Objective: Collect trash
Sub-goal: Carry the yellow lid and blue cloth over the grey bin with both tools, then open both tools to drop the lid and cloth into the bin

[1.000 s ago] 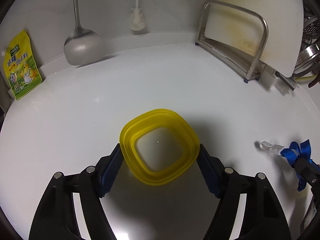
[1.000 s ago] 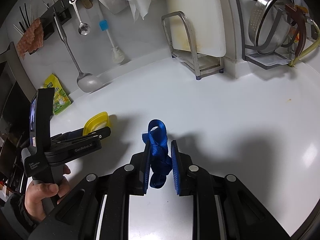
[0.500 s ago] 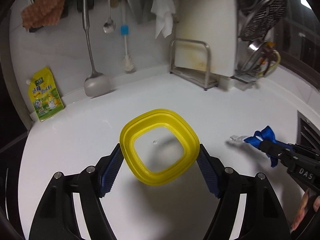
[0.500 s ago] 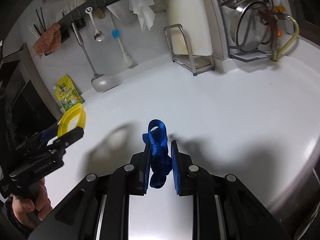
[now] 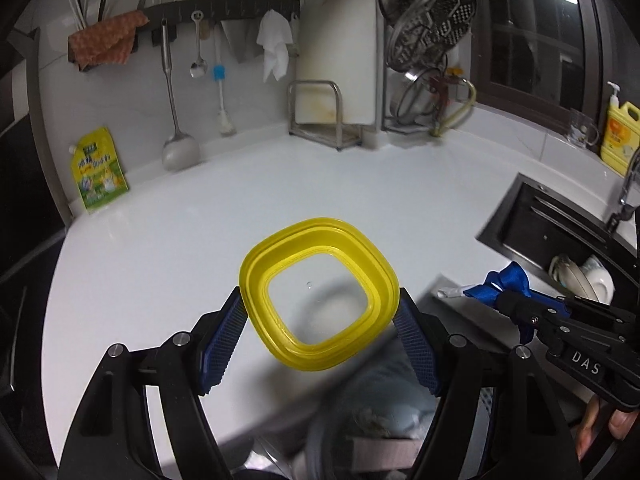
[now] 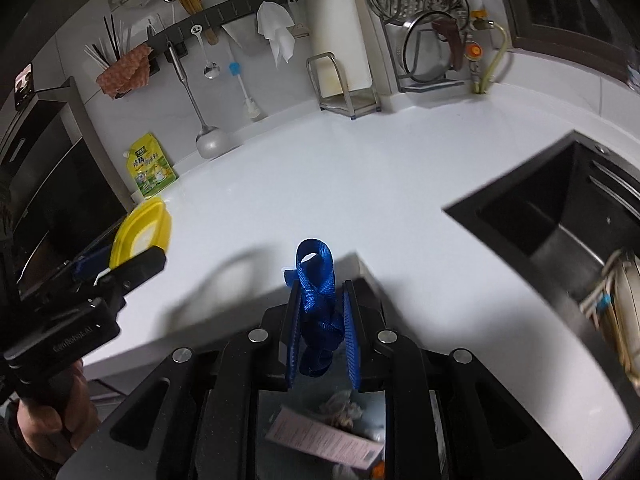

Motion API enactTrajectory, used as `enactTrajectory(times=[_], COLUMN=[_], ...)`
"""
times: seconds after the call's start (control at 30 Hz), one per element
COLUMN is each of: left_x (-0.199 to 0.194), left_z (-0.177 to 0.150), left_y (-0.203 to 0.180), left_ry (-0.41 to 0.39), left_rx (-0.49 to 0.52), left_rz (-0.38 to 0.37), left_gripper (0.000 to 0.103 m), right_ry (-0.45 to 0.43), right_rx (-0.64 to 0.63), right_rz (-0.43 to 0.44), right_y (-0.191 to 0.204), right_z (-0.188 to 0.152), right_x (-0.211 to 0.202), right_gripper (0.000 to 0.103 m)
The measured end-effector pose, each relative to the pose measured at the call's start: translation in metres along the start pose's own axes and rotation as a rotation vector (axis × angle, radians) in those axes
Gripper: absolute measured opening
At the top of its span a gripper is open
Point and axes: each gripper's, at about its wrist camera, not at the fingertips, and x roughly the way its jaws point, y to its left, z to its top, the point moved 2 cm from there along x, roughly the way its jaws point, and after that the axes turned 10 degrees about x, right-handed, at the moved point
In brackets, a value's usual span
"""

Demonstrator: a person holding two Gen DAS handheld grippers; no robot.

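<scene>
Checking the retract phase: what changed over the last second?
Both grippers lifted and pulled back off the counter, now past its front edge above a bin of trash. Unchanged: left gripper clamps the yellow lid; right gripper pinches the blue ribbon.

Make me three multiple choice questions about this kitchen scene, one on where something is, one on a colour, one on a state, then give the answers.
1. Where is the green and yellow pouch?
A. In the sink
B. Leaning against the back wall on the counter
C. On the dish rack

2. What colour is the ribbon?
A. Blue
B. Red
C. White

3. What state are the left tongs in?
A. Open and empty
B. Resting flat on the counter
C. Shut on the yellow lid

Answers: B, it stands by the ladle at the wall; A, blue fabric shows between the right tongs; C, both pads press the lid's edges above the counter.
</scene>
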Motion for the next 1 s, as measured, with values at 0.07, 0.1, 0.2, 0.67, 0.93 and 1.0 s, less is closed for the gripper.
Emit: enactTrajectory(times=[0.07,0.1,0.2,0.67,0.93,1.0], left_x=[-0.005,-0.008,-0.015,-0.008,-0.009,-0.011], left_z=[-0.015,-0.024,-0.042,-0.091,-0.1,-0.102], left_y=[-0.006,-0.007,-0.012,-0.049,-0.05,-0.048], left_ry=[0.016,0.024,0.042,0.136,0.161,0.161], left_rx=[-0.01,-0.017,-0.03,-0.013,-0.026,-0.034], left_rz=[-0.008,-0.015,-0.023,-0.095,-0.087,-0.082], left_gripper=[0.071,0.071,0.071,0.073,0.077,0.084], right_ry=[0.005,0.007,0.016,0.112,0.095,0.076], right_rx=[0.006,0.009,0.018,0.04,0.051,0.052], right_rz=[-0.009,-0.013,-0.023,-0.076,-0.075,-0.076], right_y=[0.0,-0.001,-0.006,-0.024,-0.029,-0.029], right_z=[-0.018,-0.027,-0.047,-0.107,-0.113,-0.113], right_x=[-0.011,-0.016,-0.025,-0.023,-0.03,-0.034], right_gripper=[0.019,0.019,0.019,0.019,0.042,0.053])
